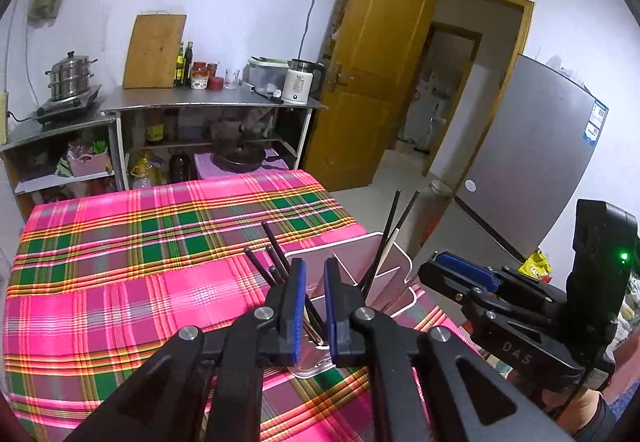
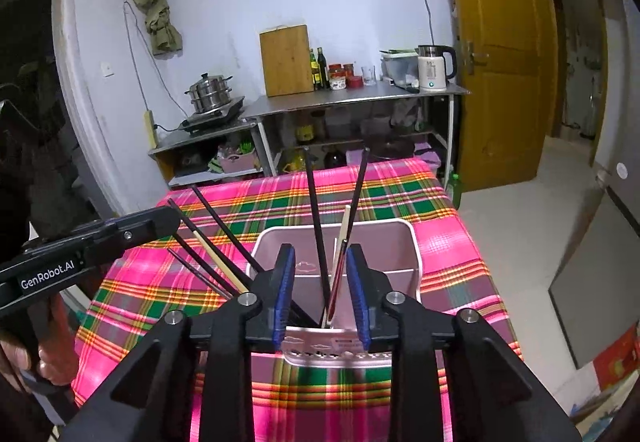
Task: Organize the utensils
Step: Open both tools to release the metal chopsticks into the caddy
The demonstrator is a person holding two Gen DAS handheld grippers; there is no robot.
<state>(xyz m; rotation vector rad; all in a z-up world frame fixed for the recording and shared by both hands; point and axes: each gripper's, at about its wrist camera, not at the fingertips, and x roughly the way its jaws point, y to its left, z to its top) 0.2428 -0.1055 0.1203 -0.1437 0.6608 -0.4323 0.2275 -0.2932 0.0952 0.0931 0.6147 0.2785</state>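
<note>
A pink and white utensil holder [image 2: 396,242] stands on the plaid tablecloth [image 2: 452,254], with chopsticks [image 2: 316,218] standing and leaning in its compartments. It also shows in the left wrist view [image 1: 394,266], with dark chopsticks [image 1: 400,218] sticking up. My right gripper [image 2: 320,278] is open just above the holder's near compartment, with nothing between its pads. My left gripper [image 1: 315,282] is open over the holder's left side, and chopsticks [image 1: 276,250] lean out beside it. The left gripper's body [image 2: 92,246] shows at the left in the right wrist view.
The table's right edge drops to the floor [image 2: 532,186]. A steel counter [image 1: 212,98] with a cutting board [image 1: 154,50], a kettle [image 1: 298,82] and a steamer pot [image 1: 72,76] stands behind. A wooden door [image 1: 372,82] is open, and a grey fridge [image 1: 532,158] stands at the right.
</note>
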